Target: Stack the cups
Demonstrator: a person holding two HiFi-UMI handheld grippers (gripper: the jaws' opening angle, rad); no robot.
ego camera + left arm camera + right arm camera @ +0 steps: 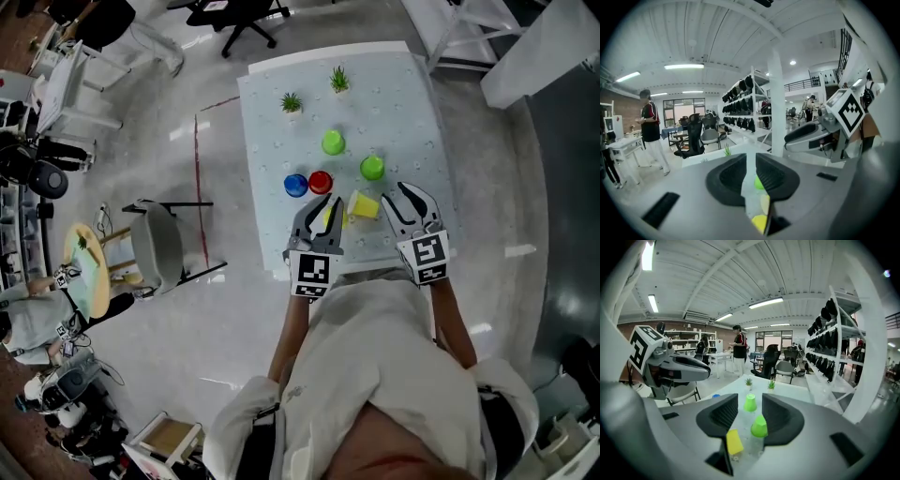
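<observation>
On the white table (412,103) two green cups (333,142) (372,168) stand upside down, with a blue cup (295,185) and a red cup (321,182) to their left. My left gripper (328,208) (751,173) is shut on the wall of a yellow cup (329,218) (761,223) near the front edge. A second yellow cup (364,205) (734,441) lies on its side between the grippers. To its right my right gripper (396,195) (750,399) stands open with nothing between its jaws. Both green cups (759,426) (750,402) show ahead of it.
Two small potted plants (292,101) (339,79) stand at the table's far end. A grey chair (159,244) is on the floor to the left. The person's body is close against the near table edge (366,272).
</observation>
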